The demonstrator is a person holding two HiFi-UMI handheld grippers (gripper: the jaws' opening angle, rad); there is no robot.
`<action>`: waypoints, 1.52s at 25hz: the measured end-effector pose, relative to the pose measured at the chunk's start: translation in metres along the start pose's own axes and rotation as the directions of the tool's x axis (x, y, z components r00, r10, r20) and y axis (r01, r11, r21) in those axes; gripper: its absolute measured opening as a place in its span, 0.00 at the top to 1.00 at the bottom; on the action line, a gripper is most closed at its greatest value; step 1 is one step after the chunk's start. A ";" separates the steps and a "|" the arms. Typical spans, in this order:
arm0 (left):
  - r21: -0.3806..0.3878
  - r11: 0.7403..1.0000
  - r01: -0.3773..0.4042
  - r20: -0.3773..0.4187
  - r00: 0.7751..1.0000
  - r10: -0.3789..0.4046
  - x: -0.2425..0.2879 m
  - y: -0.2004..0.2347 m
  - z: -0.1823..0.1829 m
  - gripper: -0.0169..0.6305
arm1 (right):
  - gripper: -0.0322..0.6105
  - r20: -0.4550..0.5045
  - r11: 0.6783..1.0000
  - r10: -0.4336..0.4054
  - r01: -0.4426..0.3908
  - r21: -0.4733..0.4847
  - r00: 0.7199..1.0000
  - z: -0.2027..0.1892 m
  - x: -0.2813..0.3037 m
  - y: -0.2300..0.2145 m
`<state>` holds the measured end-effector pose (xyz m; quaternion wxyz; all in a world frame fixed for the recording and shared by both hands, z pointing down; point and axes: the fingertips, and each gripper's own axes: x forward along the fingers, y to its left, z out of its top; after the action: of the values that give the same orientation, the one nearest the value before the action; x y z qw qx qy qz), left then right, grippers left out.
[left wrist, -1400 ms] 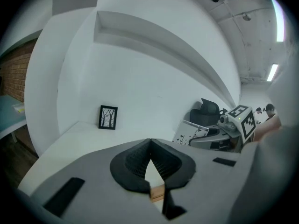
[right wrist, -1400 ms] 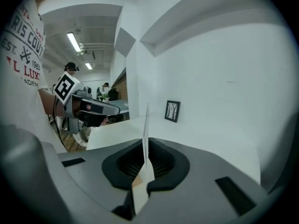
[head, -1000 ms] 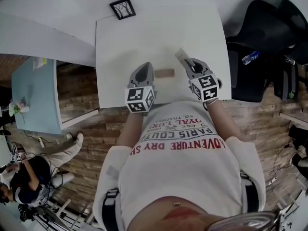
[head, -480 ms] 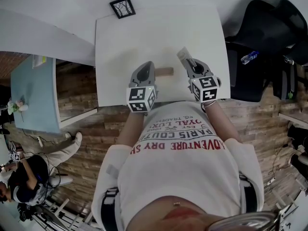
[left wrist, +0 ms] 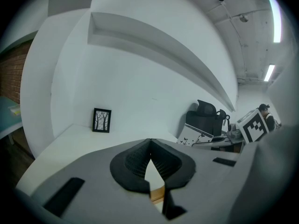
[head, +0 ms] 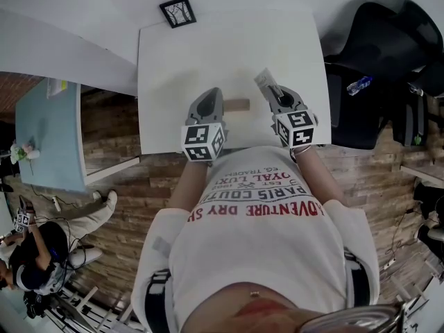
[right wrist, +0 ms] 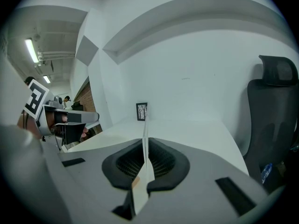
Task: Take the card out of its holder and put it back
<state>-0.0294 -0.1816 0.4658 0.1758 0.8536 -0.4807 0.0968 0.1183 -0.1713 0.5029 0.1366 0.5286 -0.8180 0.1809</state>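
A small wooden card holder (head: 238, 105) lies on the white table (head: 229, 47) between my two grippers. My right gripper (head: 275, 92) is shut on a white card (head: 262, 80), which it holds clear of the holder, to its right. In the right gripper view the card (right wrist: 144, 162) stands edge-on between the pads. My left gripper (head: 211, 97) rests at the holder's left end. Its jaws meet at the tips in the left gripper view (left wrist: 149, 143), and a bit of the holder (left wrist: 157, 193) shows below them. The holder's slot is hidden.
A small black picture frame (head: 177, 11) stands at the table's far left corner. A black office chair (head: 374, 47) and a plastic bottle (head: 361, 83) are to the right of the table. A light blue table (head: 45, 137) stands at the left.
The right gripper has rolled slightly with the card in it. The left gripper and the holder have stayed put.
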 end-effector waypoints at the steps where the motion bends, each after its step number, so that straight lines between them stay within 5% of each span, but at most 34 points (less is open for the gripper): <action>1: 0.003 1.000 -0.002 0.002 1.000 0.002 0.001 0.000 0.001 0.94 | 0.89 0.002 1.000 0.006 -0.006 0.001 1.000 0.000 0.001 0.000; 10: 0.011 0.999 -0.039 0.004 0.999 0.039 -0.003 0.007 -0.002 0.94 | 0.89 -0.004 0.997 0.072 -0.072 -0.017 0.997 0.003 0.011 0.003; 16: 0.003 0.997 -0.076 -0.015 0.997 0.076 -0.012 0.018 -0.010 0.94 | 0.89 -0.019 0.969 0.215 -0.216 -0.120 0.976 0.016 0.026 0.023; 21: -0.009 0.994 -0.108 -0.032 0.994 0.107 -0.018 0.027 -0.017 0.94 | 0.89 -0.075 0.893 0.381 -0.388 -0.226 0.921 0.020 0.035 0.049; 29: -0.021 0.989 -0.145 -0.060 0.988 0.144 -0.022 0.037 -0.028 0.94 | 0.89 -0.142 0.784 0.543 -0.560 -0.268 0.828 0.015 0.041 0.072; 38: -0.058 0.980 -0.192 -0.104 0.977 0.185 -0.022 0.044 -0.047 0.94 | 0.89 -0.310 0.583 0.676 -0.742 -0.330 0.669 -0.003 0.044 0.088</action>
<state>-0.0782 -0.1666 0.5103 0.2179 0.7919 -0.5533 0.1386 0.0201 -0.1729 0.5108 0.2268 0.0978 -0.9661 0.0748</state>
